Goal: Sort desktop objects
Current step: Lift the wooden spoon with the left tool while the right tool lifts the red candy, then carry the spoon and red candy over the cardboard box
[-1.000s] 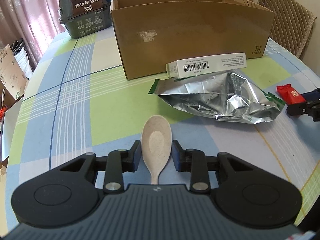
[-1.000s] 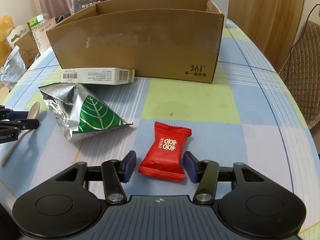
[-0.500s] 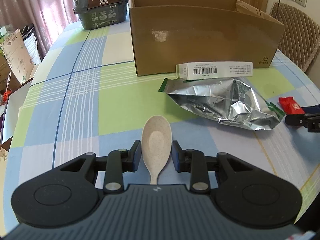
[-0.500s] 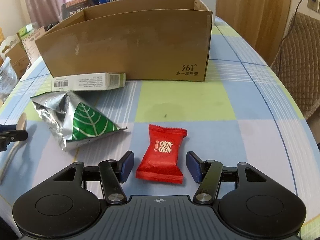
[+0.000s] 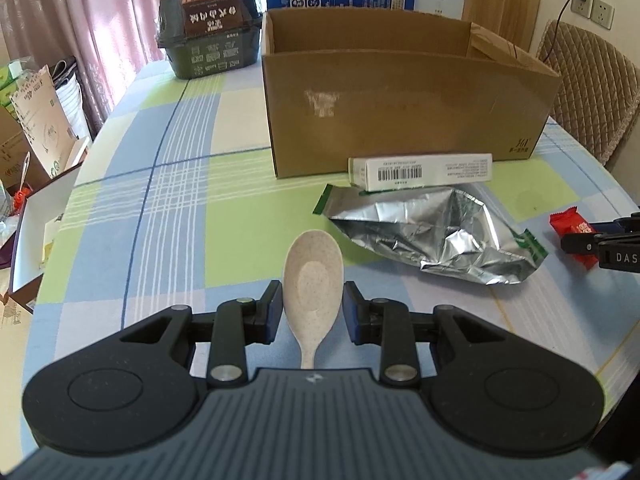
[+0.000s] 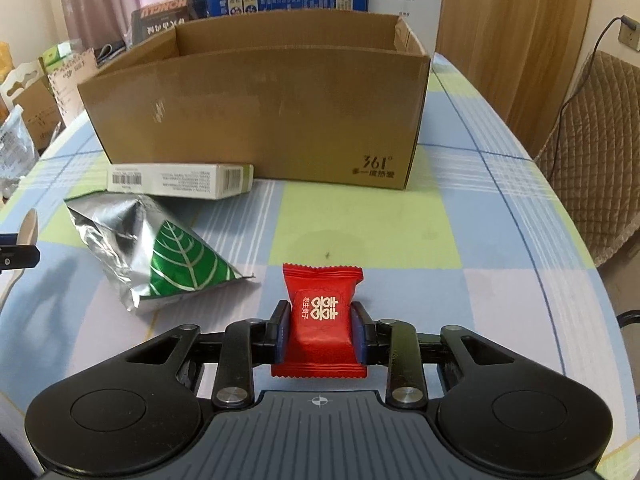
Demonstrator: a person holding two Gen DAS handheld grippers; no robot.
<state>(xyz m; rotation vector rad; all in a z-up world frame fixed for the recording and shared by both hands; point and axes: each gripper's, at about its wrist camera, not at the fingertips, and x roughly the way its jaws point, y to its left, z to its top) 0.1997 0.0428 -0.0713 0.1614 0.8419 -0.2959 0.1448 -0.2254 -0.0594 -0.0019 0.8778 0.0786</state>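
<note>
- Nearest in the left wrist view, a pale speckled beige spoon [image 5: 313,280] is pinched in the left gripper [image 5: 312,308], pads pressed on the sides of its bowl; its long axis is seen running straight back along the fingers, the handle toward the camera.
- In the right wrist view, a red foil candy packet with gold characters [image 6: 320,320] is found between the pads of the right gripper [image 6: 320,330], whose jaws are closing; both pads are seen touching the wrapper's sides.
- Between the two grippers a crumpled silver foil bag with a green leaf print [image 6: 152,256] is left lying on the checked blue-and-green desk [image 6: 460,300].
- Just behind the bag, a long white carton with a barcode [image 6: 180,180] is laid along the foot of the box.
- Farthest, the open brown cardboard box [image 6: 260,120] is placed dead ahead of both grippers. It is judged to be the goal; each held thing must be lifted over its near wall, and the right gripper is judged the nearer.
</note>
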